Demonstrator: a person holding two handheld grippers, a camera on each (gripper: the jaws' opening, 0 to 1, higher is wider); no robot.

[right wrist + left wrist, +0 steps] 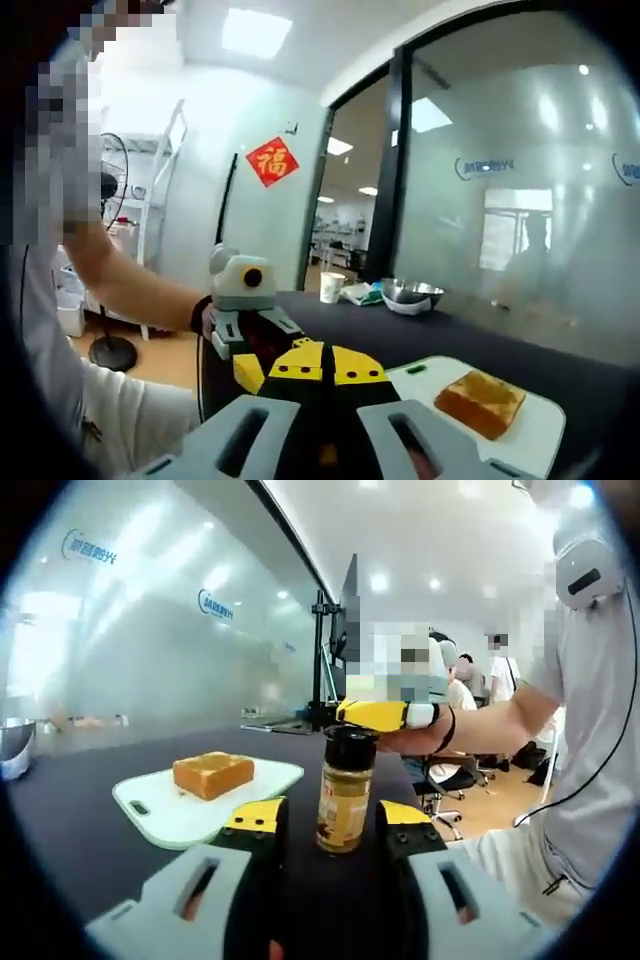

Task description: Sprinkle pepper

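Note:
The pepper bottle point(345, 792), with a black cap and a yellow label, stands upright on the dark table. My left gripper point(330, 815) is open, its yellow-tipped jaws on either side of the bottle's lower half; the right jaw is nearest the glass. A slice of toast point(213, 774) lies on a white cutting board point(165, 815) to the left beyond it. My right gripper point(378, 715) hovers just behind the bottle's cap, held in a person's hand. In the right gripper view its jaws point(328, 365) are shut tip to tip, with the toast point(480, 402) to their right and the left gripper point(250, 345) to their left.
A metal bowl point(410, 293) and a paper cup point(332, 287) sit at the far end of the table point(480, 340). A glass wall point(160, 640) runs along the far side. A monitor stand point(322, 670) rises behind the bottle. People sit on chairs beyond the table's end.

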